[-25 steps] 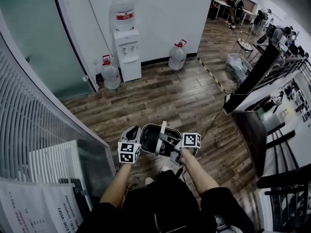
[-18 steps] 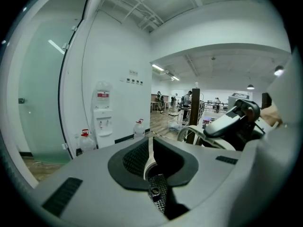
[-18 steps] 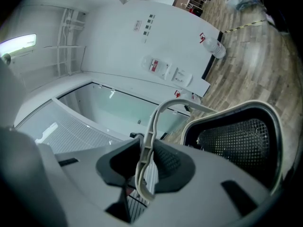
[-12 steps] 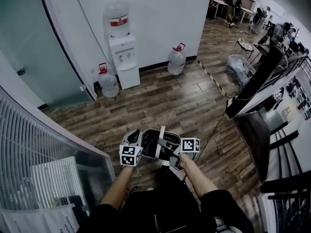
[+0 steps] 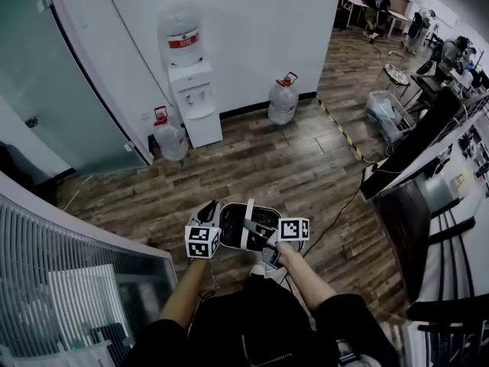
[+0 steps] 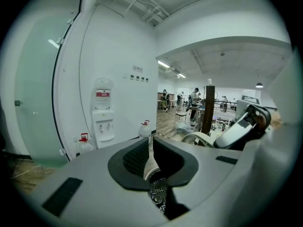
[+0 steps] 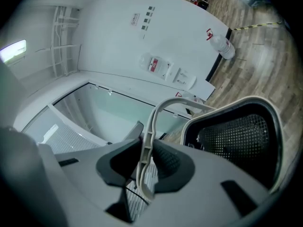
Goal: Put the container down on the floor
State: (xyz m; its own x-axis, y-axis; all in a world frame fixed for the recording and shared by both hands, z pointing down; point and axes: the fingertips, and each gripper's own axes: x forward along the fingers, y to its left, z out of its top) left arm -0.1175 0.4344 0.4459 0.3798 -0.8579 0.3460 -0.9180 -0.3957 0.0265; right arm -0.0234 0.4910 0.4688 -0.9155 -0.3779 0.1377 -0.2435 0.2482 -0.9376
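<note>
Black mesh container | rim clamped in left hand-held gripper | handle in right hand-held gripper

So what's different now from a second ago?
The person walked forward across the wooden floor, carrying the black mesh container along. Unchanged: left tool clamped on its white rim, right tool on its white handle, container off the floor.

The black perforated container has a cream rim and handle, its mesh a grid of fine dots. The grey left gripper and grey right gripper each carry a cube of black-and-white square markers. The wooden plank floor is streaked brown; the white water dispenser bears a red label on its bottle.
</note>
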